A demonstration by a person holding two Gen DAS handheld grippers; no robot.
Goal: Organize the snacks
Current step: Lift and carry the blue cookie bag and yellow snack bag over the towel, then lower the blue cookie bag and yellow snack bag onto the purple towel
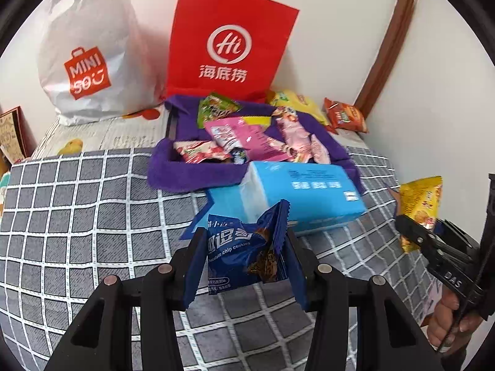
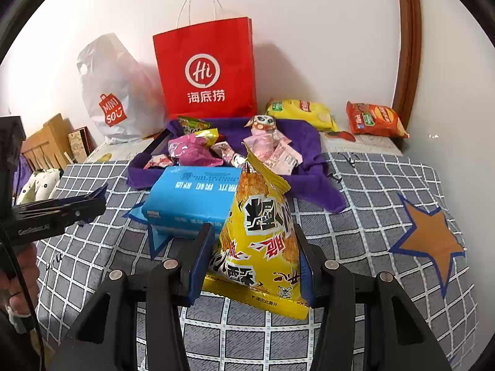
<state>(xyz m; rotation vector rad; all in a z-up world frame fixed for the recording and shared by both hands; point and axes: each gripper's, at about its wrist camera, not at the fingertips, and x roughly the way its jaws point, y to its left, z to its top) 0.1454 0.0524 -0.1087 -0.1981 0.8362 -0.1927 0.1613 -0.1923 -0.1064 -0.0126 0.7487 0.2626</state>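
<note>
My left gripper is shut on a dark blue chocolate chip cookie packet, held above the checked blanket. My right gripper is shut on a yellow snack bag; it also shows at the right of the left wrist view. Ahead, a purple cloth-lined box holds several pink, red and green snack packets. A light blue tissue pack lies in front of the box. My left gripper shows at the left of the right wrist view.
A red paper bag and a white Miniso plastic bag stand against the wall. A yellow chip bag and an orange packet lie at the back right. An orange star marks the blanket.
</note>
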